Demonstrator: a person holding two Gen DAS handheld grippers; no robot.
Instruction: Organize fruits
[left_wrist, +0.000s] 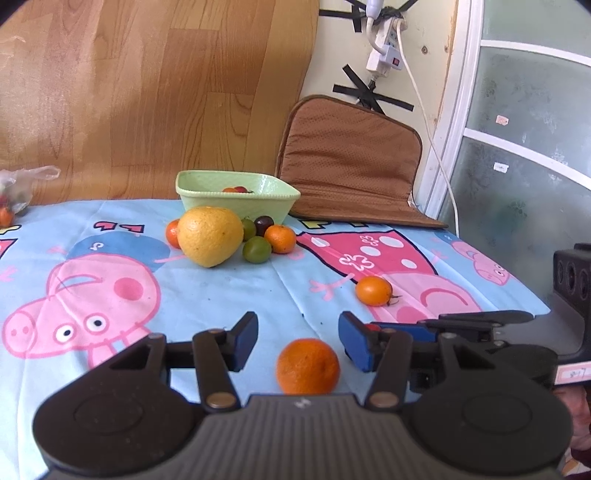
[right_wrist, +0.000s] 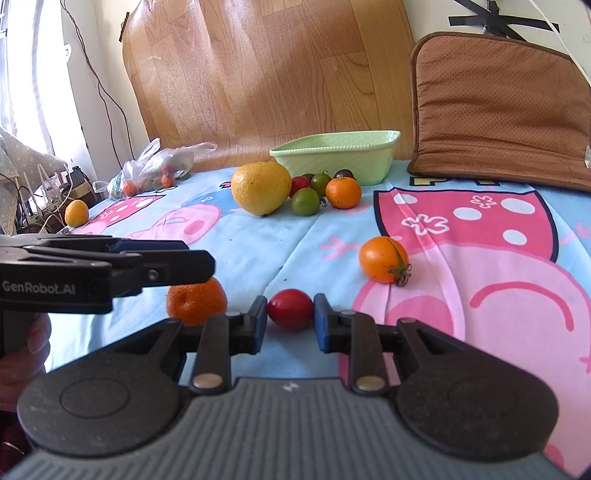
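Observation:
My left gripper is open, its blue pads either side of a mandarin on the cloth; the mandarin also shows in the right wrist view, partly under the left gripper's body. My right gripper is shut on a red cherry tomato, low over the cloth. An orange tomato with a stem lies ahead to the right. A green bowl at the back holds a few small fruits. A big yellow citrus, mandarins and green and dark tomatoes cluster before it.
A brown cushion leans against the wall at the back right. A wood-pattern board stands behind the table. A plastic bag of fruit and a small yellow citrus lie at the far left. The cartoon cloth covers the table.

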